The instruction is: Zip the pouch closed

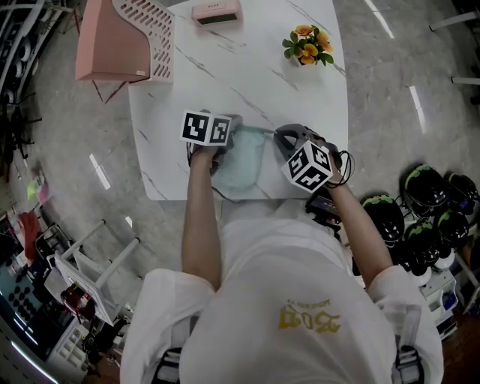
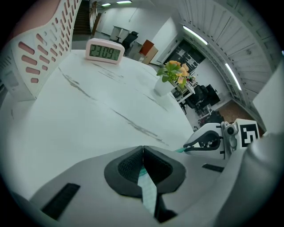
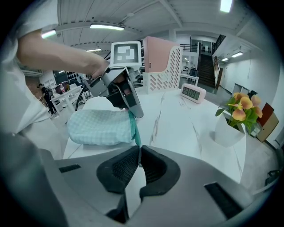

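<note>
pouch [image 1: 244, 165]: we count one, at the near edge of the table [image 1: 300, 112]
left gripper [image 2: 143, 154]: pinched tight on pouch fabric
right gripper [image 3: 139, 156]: clamped on the zip strip [image 3: 133, 128]
far side of the table: one clock [image 1: 216, 13], one flower pot [image 1: 307, 46], one rack [image 1: 127, 37]

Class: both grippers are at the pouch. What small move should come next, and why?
Probably draw the right gripper away from the left gripper, along the teal zip edge of the pouch. Both jaws are shut on that edge, which runs taut between them. The slider itself isn't visible.
</note>
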The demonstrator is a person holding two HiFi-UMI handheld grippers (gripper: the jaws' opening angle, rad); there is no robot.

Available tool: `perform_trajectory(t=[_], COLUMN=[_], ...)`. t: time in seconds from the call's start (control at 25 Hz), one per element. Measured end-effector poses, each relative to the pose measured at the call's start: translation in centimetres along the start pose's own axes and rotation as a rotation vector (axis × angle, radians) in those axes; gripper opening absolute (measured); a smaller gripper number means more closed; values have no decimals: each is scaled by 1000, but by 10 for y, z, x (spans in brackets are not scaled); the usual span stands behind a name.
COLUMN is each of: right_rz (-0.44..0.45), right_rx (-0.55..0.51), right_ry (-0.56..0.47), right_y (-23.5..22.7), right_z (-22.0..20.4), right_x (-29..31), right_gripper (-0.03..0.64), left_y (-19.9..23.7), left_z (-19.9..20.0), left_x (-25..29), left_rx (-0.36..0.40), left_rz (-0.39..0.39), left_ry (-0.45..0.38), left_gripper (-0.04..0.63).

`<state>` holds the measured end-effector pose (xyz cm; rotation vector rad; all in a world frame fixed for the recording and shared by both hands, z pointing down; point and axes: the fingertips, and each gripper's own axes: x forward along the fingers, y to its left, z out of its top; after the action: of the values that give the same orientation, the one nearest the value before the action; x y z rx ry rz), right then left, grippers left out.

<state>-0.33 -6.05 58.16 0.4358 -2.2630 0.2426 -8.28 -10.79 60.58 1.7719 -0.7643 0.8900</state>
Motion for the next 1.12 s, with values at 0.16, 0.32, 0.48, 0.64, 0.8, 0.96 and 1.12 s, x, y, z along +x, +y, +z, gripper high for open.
perform_trajectory(t=[0.16,0.32,0.48,0.64,0.8,0.96,1.12], right_rz=[1,-12,-20,-32,-43,-55,-39], right_rx=[-6,8,50,51,79,119,171], right_ry=[19,69,112,158,200,195,182], right_y=[-1,-5,-5,-5,-5,-6,-3], right_z=[-5,-21,-32,-32,-35,-37,-39], right_x=[1,2,4,8,12,14,12], right_gripper=[29,29,29,31,31,35,124], left_y=[4,18,27,27,29,24,19], left_z=[2,-2,-6,-9,-11,-12,-8], left_x=[-1,-4,-10,-7,-4,1,2], left_rx=[25,62,128,206,248,321,359], left_rz=[39,113,191,253,289,316,310], left_ry=[-6,17,36,78,103,121,61], left_gripper=[21,21,21,23,23,28,40])
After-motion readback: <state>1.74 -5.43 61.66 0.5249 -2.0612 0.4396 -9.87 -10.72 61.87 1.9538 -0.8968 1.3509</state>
